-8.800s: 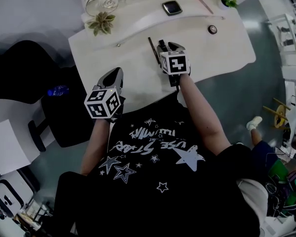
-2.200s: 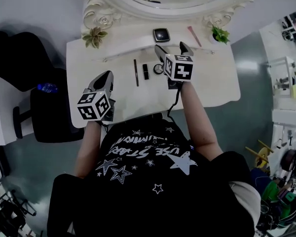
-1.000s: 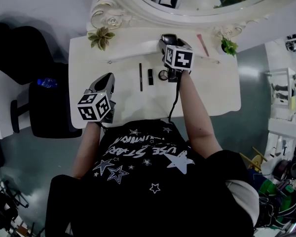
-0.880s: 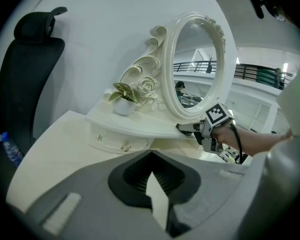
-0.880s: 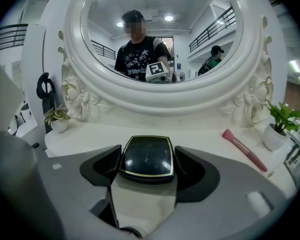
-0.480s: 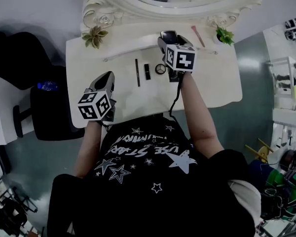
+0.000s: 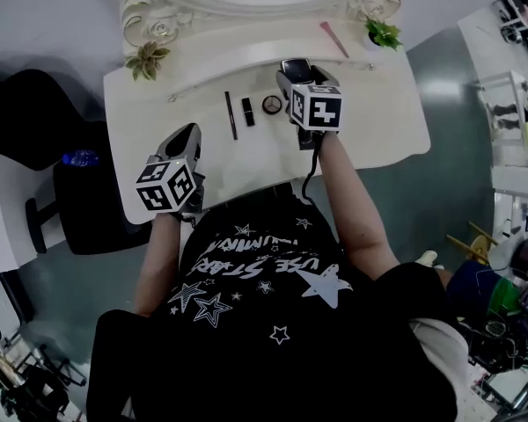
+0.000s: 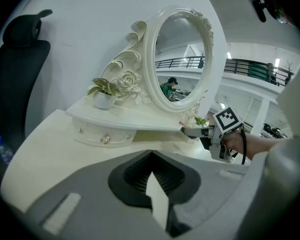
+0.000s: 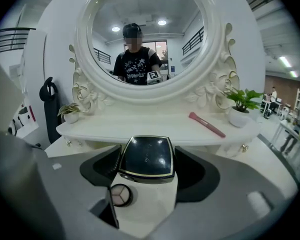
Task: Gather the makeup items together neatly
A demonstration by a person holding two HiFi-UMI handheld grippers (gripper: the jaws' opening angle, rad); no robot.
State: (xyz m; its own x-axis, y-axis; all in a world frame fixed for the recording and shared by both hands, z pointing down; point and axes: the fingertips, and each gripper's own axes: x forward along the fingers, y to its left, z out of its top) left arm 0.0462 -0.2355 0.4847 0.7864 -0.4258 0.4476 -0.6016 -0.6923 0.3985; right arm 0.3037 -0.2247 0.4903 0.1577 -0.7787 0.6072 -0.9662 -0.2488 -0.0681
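1. Gripping a black square compact (image 9: 146, 154) in the right tongs (image 9: 146, 167), over the counter (image 7: 370, 121), straight before the mirror (image 9: 140, 34).
2. Holding the left tongs (image 8: 150, 155) pressed together on nothing, well left of the mirror.
3. Showing a row on the counter before the mirror: dark pencil (image 7: 231, 115), lipstick (image 7: 247, 109), round three-shade compact (image 7: 272, 105).
4. Showing a pink brush (image 9: 206, 124) on the shelf (image 9: 155, 129) at the mirror's foot.
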